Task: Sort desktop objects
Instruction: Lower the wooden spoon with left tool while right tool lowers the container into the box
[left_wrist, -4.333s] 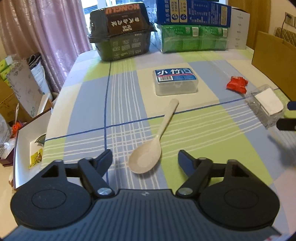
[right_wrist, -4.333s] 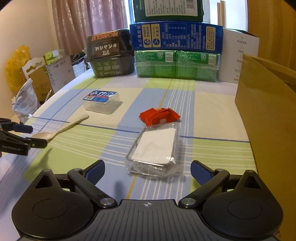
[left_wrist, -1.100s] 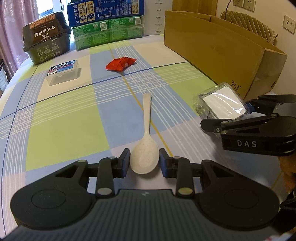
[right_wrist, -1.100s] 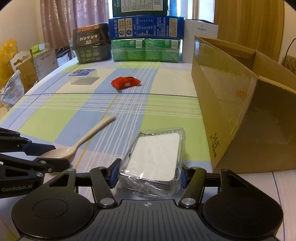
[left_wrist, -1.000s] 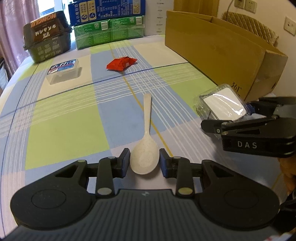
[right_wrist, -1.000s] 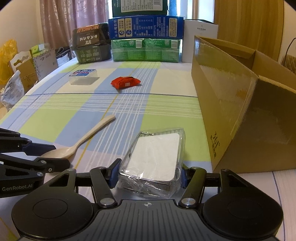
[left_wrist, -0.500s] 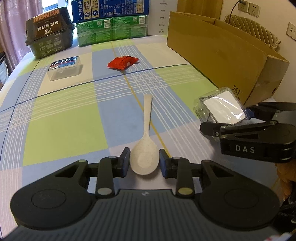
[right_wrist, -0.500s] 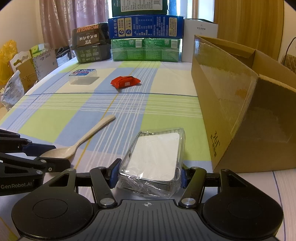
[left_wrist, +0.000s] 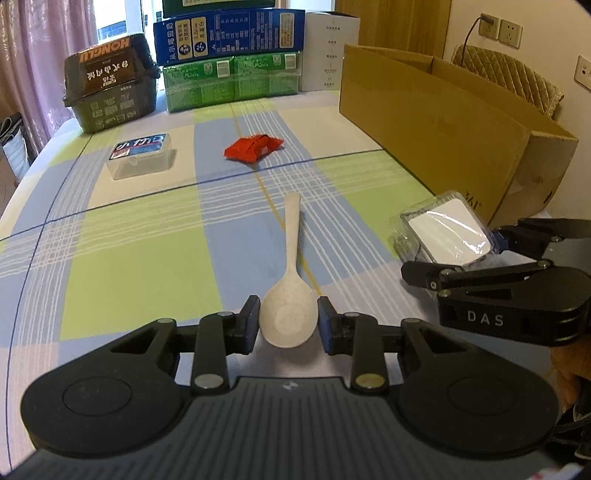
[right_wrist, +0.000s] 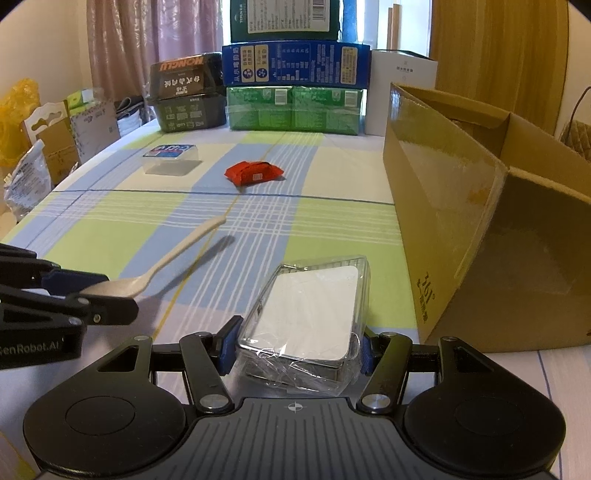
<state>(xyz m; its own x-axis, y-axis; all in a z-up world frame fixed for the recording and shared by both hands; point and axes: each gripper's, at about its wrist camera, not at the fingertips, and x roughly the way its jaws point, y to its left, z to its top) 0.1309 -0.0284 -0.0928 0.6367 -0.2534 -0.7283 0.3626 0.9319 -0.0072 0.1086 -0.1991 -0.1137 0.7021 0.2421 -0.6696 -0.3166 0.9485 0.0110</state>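
Left tool (left_wrist: 288, 325) clamps the spoon (left_wrist: 290, 295) bowl. Right tool (right_wrist: 295, 349) clamps the wrapped clear box (right_wrist: 308, 321). Only the right wrist view shows the spoon's handle raised above its shadow on the tabletop (right_wrist: 110, 218).

Left gripper (left_wrist: 288, 325) and right gripper (right_wrist: 295, 350) both clamped, side by side.

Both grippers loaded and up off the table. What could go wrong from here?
1. The left gripper pinches the spoon only at its bowl; the long handle sticks out forward and could pivot or slip.
2. The right gripper holds the plastic-wrapped box by its near end; slick wrap may let it slide.
3. The cardboard box wall stands close on the right; a low swing could hit it.
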